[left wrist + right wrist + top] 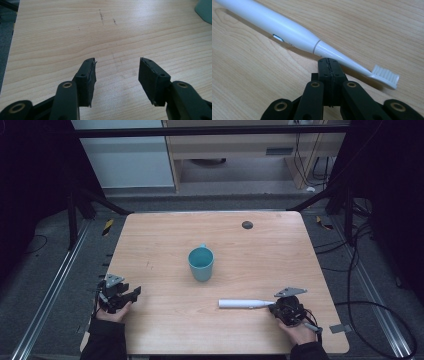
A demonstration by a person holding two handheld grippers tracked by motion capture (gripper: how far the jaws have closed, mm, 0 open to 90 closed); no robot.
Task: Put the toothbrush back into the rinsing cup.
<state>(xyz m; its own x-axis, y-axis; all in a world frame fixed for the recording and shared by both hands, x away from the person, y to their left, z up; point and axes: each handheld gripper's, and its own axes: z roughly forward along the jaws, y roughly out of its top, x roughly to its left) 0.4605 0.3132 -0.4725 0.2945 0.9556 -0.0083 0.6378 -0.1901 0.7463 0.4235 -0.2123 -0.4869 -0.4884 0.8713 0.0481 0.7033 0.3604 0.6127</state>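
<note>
The right gripper is sitting with its jaws pressed flat together, empty, just behind the neck of the electric toothbrush lying on the worktop near the teal cup. Picking it up calls for opening first. The left gripper is waiting, jaws wide. The brush head is hiding behind the right gripper from above.

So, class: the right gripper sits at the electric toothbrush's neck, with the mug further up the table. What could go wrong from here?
1. The right gripper has its jaws pressed together beside the toothbrush, not around it; pushing forward may roll it away.
2. The white neck is thin and smooth, so a grip there may slip.
3. The mug stands free and upright; a carried toothbrush could tip it.
</note>
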